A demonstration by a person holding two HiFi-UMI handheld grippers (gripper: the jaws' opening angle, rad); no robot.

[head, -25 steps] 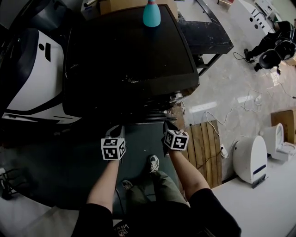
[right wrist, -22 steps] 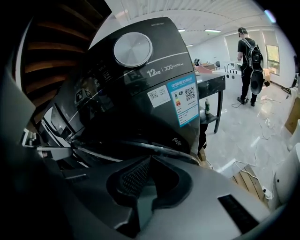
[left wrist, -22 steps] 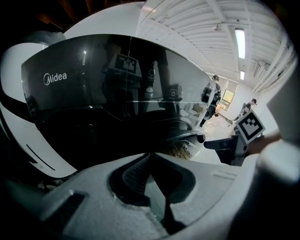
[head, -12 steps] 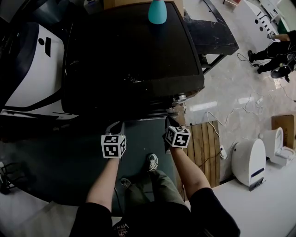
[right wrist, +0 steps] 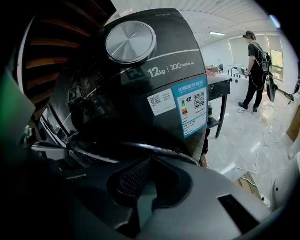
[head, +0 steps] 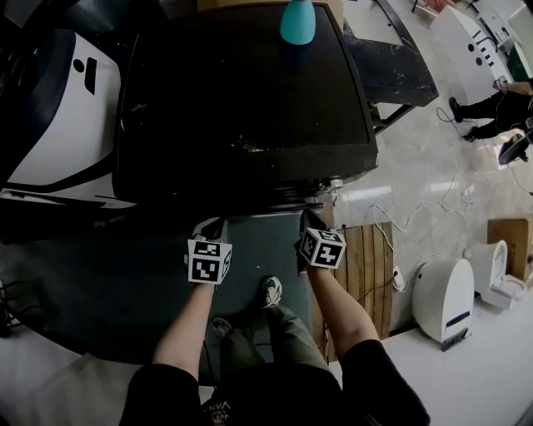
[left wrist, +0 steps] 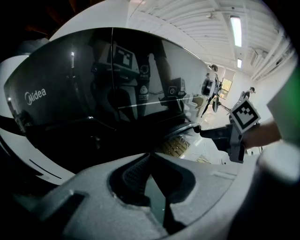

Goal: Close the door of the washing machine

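From above, the black washing machine (head: 241,100) fills the middle of the head view. Its round dark glass door (left wrist: 108,108), with pale lettering, fills the left gripper view. The door's chrome rim (right wrist: 140,147) curves just beyond the right gripper's tips, under the front panel with a silver knob (right wrist: 130,41). Whether the door is latched is hidden. My left gripper (head: 212,226) (left wrist: 151,157) is shut and empty, pointing at the door glass. My right gripper (head: 310,220) (right wrist: 150,161) (left wrist: 199,130) is shut and empty, with its tips at the rim's right side.
A teal bottle (head: 297,21) stands on the machine's top. A white appliance (head: 50,125) sits to the left, a dark table (head: 391,58) at the back right. A wooden pallet (head: 366,258), cables and a white device (head: 441,299) lie at the right. A person (right wrist: 255,70) stands far off.
The right gripper has edged slightly toward the machine's front. The left gripper has stayed where it was.
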